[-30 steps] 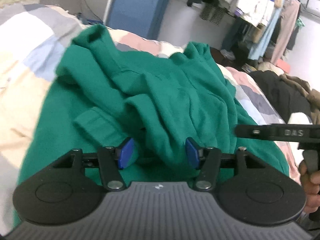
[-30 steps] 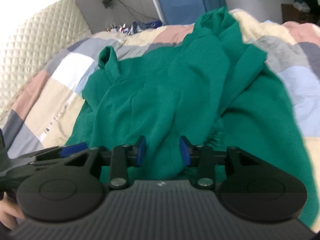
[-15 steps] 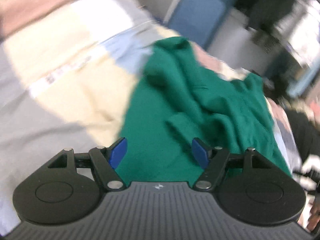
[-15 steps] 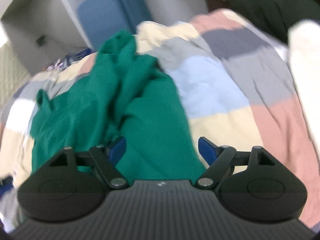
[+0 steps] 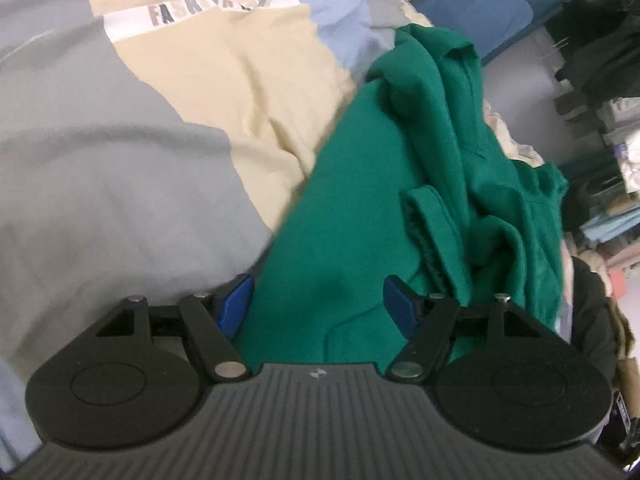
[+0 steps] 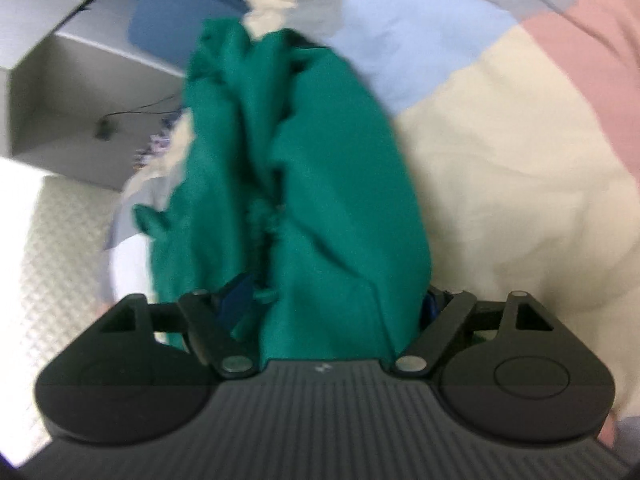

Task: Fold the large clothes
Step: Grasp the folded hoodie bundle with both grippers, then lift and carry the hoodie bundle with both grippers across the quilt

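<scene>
A crumpled green sweatshirt (image 5: 360,208) lies on a patchwork bedcover (image 5: 120,168), a ribbed cuff (image 5: 424,220) folded over its middle. My left gripper (image 5: 320,308) hovers open over the garment's near edge; its left blue pad (image 5: 238,306) sits at the cloth's border and neither pad presses. In the right wrist view the same green sweatshirt (image 6: 312,160) runs away from me in a bunched ridge. My right gripper (image 6: 332,304) stands open and wide, with green cloth lying between the jaws and covering much of the right pad.
The bedcover (image 6: 500,140) spreads in beige, pink, pale blue and grey patches on both sides of the garment. A blue panel (image 5: 472,12) and hanging clothes (image 5: 600,60) stand beyond the bed. A quilted headboard (image 6: 40,248) is at the left in the right wrist view.
Both grippers have rolled and swung outward to opposite edges of the sweatshirt and come lower. The right jaws widened a lot and the left a little. The other gripper has left each view.
</scene>
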Available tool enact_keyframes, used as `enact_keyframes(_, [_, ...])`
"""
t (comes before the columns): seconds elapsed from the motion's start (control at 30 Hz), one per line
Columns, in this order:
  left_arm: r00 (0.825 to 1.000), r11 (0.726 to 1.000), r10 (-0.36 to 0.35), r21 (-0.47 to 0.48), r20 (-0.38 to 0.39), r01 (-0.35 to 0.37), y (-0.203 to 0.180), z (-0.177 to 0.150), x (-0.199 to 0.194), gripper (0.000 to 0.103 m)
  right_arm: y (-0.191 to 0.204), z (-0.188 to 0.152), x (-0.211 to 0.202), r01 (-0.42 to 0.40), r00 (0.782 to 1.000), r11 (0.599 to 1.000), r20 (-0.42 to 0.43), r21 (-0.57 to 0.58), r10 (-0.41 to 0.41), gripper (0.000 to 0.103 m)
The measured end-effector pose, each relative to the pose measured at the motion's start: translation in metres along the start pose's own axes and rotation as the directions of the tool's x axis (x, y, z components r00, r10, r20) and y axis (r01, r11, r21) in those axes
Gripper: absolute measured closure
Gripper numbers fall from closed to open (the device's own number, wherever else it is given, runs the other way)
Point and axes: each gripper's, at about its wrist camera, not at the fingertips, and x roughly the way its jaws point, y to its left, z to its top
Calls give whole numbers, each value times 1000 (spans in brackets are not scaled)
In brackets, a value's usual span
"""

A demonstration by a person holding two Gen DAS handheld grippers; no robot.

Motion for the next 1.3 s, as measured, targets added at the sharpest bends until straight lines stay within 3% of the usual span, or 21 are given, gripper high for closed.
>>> enact_keyframes(0.1, [990, 989, -140, -41, 7, 140, 1, -5, -3, 27, 12, -8, -3, -72, 997, 997, -6, -35, 72, 20])
enact_keyframes(0.2, [960, 957, -279, -78, 18, 280, -1, -10, -11, 27, 19, -11, -6, -137, 991, 989, -10, -55, 136, 20])
enact_keyframes(0.23, [956, 953, -292, -78, 9, 292, -3, -12, -10, 27, 19, -11, -5, -131, 991, 990, -7, -54, 131, 20])
enact_keyframes(0.37, [984, 985, -169, -45, -58, 167, -9, -19, 2, 25, 8, -7, 3, 9, 1000, 999, -19, -30, -10, 21])
enact_keyframes(0.43, [989, 994, -105, -44, -102, 101, -9, -23, 14, 25, 5, -9, 8, 103, 994, 993, -20, -56, -104, 21])
enact_keyframes(0.5, [989, 994, -105, -3, -104, 105, -18, -25, 14, 22, 8, -15, 14, 162, 986, 982, -31, -100, -165, 21])
enact_keyframes(0.57, [983, 988, -150, 10, -103, 152, -25, -27, 10, 22, 13, -16, 19, 149, 986, 980, -54, -135, -157, 21])
enact_keyframes(0.7, [967, 971, -237, -3, -92, 237, -28, -27, 5, 22, 22, -19, 9, -14, 998, 989, -59, -146, 6, 21])
enact_keyframes(0.77, [973, 978, -210, -8, -100, 210, -28, -28, 10, 22, 26, -19, 7, -35, 998, 986, -53, -163, 27, 21])
enact_keyframes(0.83, [980, 987, -156, 13, -123, 159, -25, -31, 18, 22, 22, -18, 14, 10, 998, 986, -67, -164, -21, 21])
enact_keyframes(0.9, [983, 990, -129, 44, -133, 135, -29, -34, 24, 22, 15, -20, 21, 83, 992, 985, -83, -153, -96, 30])
enact_keyframes(0.93, [982, 989, -132, 49, -133, 140, -31, -35, 23, 22, 13, -21, 24, 125, 987, 980, -81, -157, -138, 44])
enact_keyframes(0.97, [982, 988, -134, 59, -133, 143, -32, -36, 22, 24, 13, -22, 24, 139, 985, 976, -80, -166, -154, 50])
enact_keyframes(1.0, [984, 988, -127, 69, -128, 137, -33, -37, 20, 35, 15, -22, 24, 134, 985, 974, -81, -182, -150, 54])
enact_keyframes(1.03, [985, 988, -116, 82, -128, 127, -35, -37, 18, 41, 19, -24, 23, 133, 986, 970, -74, -203, -150, 65])
enact_keyframes(1.1, [987, 989, -108, 87, -122, 119, -35, -35, 16, 72, 26, -24, 15, 129, 988, 963, -51, -235, -145, 78])
enact_keyframes(1.13, [987, 989, -116, 81, -114, 126, -33, -35, 13, 80, 29, -24, 10, 119, 990, 964, -40, -236, -132, 88])
enact_keyframes(1.17, [985, 987, -140, 59, -102, 146, -31, -34, 7, 87, 30, -22, 5, 94, 994, 968, -33, -231, -105, 90])
enact_keyframes(1.3, [966, 968, -250, 3, -65, 251, -21, -28, -22, 90, 40, -20, -26, -24, 1000, 969, -17, -246, 20, 93])
